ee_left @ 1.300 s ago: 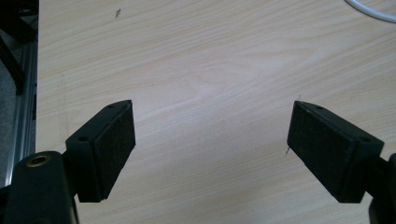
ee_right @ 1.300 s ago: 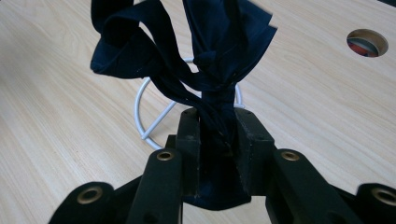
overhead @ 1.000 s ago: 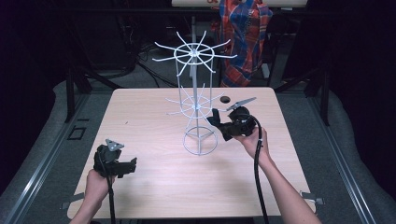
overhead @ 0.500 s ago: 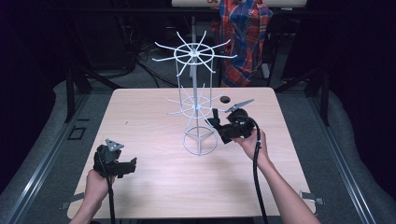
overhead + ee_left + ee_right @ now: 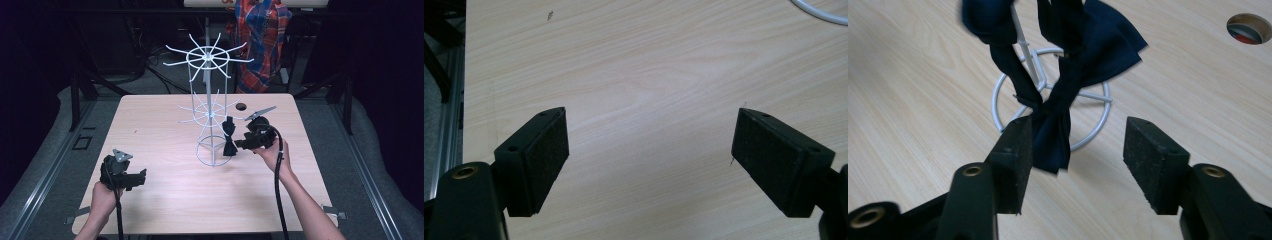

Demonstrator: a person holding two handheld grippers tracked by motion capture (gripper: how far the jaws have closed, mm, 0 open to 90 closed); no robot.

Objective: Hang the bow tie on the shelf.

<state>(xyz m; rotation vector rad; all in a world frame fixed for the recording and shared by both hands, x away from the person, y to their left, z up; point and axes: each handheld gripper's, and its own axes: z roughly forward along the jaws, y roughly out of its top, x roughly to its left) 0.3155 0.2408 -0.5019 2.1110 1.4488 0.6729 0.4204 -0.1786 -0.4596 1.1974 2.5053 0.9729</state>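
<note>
A white wire rack (image 5: 210,100) with two tiers of hooks stands mid-table. A dark navy bow tie (image 5: 229,140) hangs from a lower hook on its right side. My right gripper (image 5: 241,145) is open just right of the tie. In the right gripper view the bow tie (image 5: 1088,45) dangles in front of the rack's base ring (image 5: 998,100), its lower end against the left jaw of my right gripper (image 5: 1073,160); the jaws stand wide apart. My left gripper (image 5: 139,177) rests low at the table's front left, and in its own view my left gripper (image 5: 649,155) is open over bare wood.
A round cable hole (image 5: 241,106) lies in the table behind the right gripper. A red plaid garment (image 5: 262,35) is beyond the far edge. A metal rail (image 5: 45,165) runs along the floor left of the table. Cables trail back from both grippers.
My right gripper has drawn back slightly to the right and toward me, and the bow tie now hangs straight down from the hook. The left gripper has stayed put.
</note>
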